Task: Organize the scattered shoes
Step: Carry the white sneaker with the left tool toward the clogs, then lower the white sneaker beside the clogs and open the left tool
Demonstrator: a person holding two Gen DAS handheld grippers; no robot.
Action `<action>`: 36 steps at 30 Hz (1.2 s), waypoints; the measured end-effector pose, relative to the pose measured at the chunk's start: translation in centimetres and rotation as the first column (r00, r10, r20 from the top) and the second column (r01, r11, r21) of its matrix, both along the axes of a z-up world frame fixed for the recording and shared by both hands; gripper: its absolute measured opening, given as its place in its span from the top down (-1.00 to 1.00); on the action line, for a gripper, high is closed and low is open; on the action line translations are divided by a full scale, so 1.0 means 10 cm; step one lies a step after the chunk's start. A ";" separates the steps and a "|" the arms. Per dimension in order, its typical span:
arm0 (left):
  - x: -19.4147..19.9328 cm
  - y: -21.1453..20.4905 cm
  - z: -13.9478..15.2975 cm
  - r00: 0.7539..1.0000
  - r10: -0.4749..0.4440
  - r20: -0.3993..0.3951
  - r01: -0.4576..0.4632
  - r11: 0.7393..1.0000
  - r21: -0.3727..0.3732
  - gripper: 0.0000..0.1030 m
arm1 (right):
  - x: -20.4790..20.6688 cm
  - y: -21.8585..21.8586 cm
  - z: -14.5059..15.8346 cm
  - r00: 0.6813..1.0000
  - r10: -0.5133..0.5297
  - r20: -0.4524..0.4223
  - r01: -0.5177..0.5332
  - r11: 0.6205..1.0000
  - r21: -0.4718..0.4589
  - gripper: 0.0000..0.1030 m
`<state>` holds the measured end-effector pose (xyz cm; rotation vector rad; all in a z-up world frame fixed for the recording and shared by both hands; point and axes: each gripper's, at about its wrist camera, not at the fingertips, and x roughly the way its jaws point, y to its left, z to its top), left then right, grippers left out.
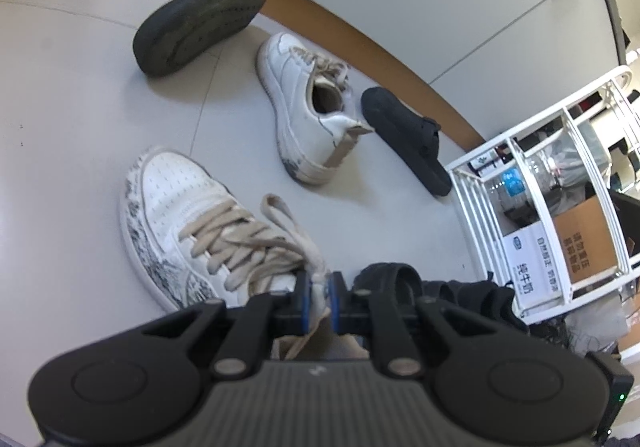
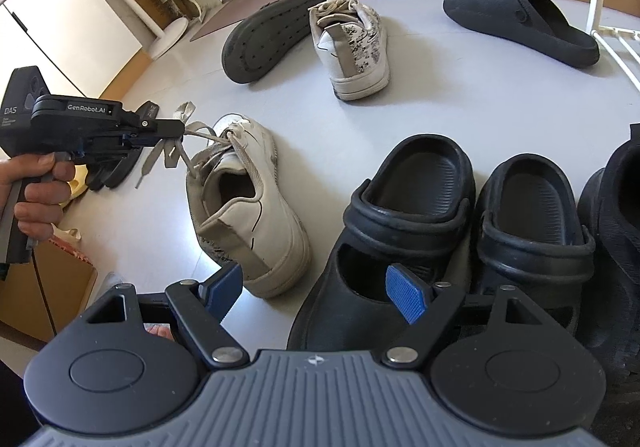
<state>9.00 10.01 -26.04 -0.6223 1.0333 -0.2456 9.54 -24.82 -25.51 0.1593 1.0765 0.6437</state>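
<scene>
1. Left gripper (image 2: 182, 131), held in a hand (image 2: 36, 183): jaws nearly together, pinched on the beige laces (image 2: 200, 139). A loop stands up above the tips, so the grip looks real but light.
2. Laces: soft, flat and slack. They would drag the shoe but let it swing and could slip through the pads. A poor handle for lifting.
3. Near sneaker (image 2: 248, 215): upright on the pale floor (image 2: 420, 95), heel toward the right camera, just left of the black clogs (image 2: 412, 183). Looks light, with a firm sole and a padded collar that gives. I judge the heel counter or collar rim the best hold.
4. Right gripper (image 2: 316, 287): jaws spread wide, nothing between them, hovering above the gap between sneaker and clogs.
5. Matching sneaker (image 2: 352, 43): farther back, well apart from its mate.
</scene>
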 end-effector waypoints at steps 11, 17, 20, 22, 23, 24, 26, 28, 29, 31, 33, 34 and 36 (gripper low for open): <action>-0.01 0.00 0.00 0.999 0.010 -0.041 -0.003 0.984 0.178 -0.40 | -0.04 0.01 -0.10 0.997 0.062 -0.043 -0.063 0.998 -0.027 -0.61; -0.25 0.00 0.14 1.000 -0.009 -0.014 0.012 0.980 0.197 -0.40 | -0.25 0.04 0.06 0.997 0.066 -0.028 -0.066 0.998 -0.002 -0.61; -0.32 -0.01 0.25 1.000 0.007 0.015 -0.010 0.980 0.197 -0.42 | -0.29 0.13 0.24 0.997 0.079 -0.006 -0.079 0.996 -0.043 -0.61; -0.34 -0.06 0.24 0.999 0.027 0.026 -0.032 0.981 0.193 -0.46 | -0.29 0.21 0.40 0.995 0.094 0.015 -0.094 0.995 -0.046 -0.62; -0.33 -0.08 0.23 0.999 0.029 0.030 -0.034 0.982 0.186 -0.46 | -0.28 0.25 0.50 0.994 0.105 0.027 -0.104 0.994 -0.047 -0.62; -0.33 -0.09 0.22 0.999 0.032 0.031 -0.037 0.983 0.181 -0.46 | -0.28 0.30 0.55 0.992 0.121 0.032 -0.119 0.991 -0.057 -0.62; -0.33 -0.08 0.22 0.999 0.036 0.026 -0.040 0.984 0.173 -0.46 | -0.28 0.36 0.61 0.991 0.129 0.031 -0.126 0.987 -0.099 -0.62; -0.33 -0.09 0.21 0.999 0.012 0.038 -0.018 0.985 0.173 -0.46 | -0.27 0.41 0.62 0.992 0.124 0.014 -0.121 0.985 -0.122 -0.62; -0.34 -0.10 0.22 0.999 0.006 0.040 -0.013 0.983 0.184 -0.46 | -0.27 0.42 0.62 0.993 0.119 0.009 -0.117 0.985 -0.127 -0.62; -0.36 -0.07 0.23 0.999 0.005 0.045 -0.014 0.980 0.201 -0.46 | -0.23 0.49 0.61 0.998 0.068 0.007 -0.066 0.985 -0.161 -0.62; -0.39 -0.02 0.23 0.999 0.017 0.043 -0.025 0.983 0.182 -0.46 | -0.20 0.54 0.58 0.999 0.036 -0.013 -0.038 0.983 -0.182 -0.62; -0.40 0.01 0.23 0.999 0.022 0.043 -0.029 0.984 0.173 -0.46 | -0.20 0.56 0.57 0.999 0.024 -0.024 -0.028 0.982 -0.187 -0.62; -0.41 0.05 0.23 0.998 0.030 0.048 -0.038 0.984 0.172 -0.46 | -0.19 0.61 0.55 0.999 -0.010 -0.033 0.004 0.981 -0.196 -0.62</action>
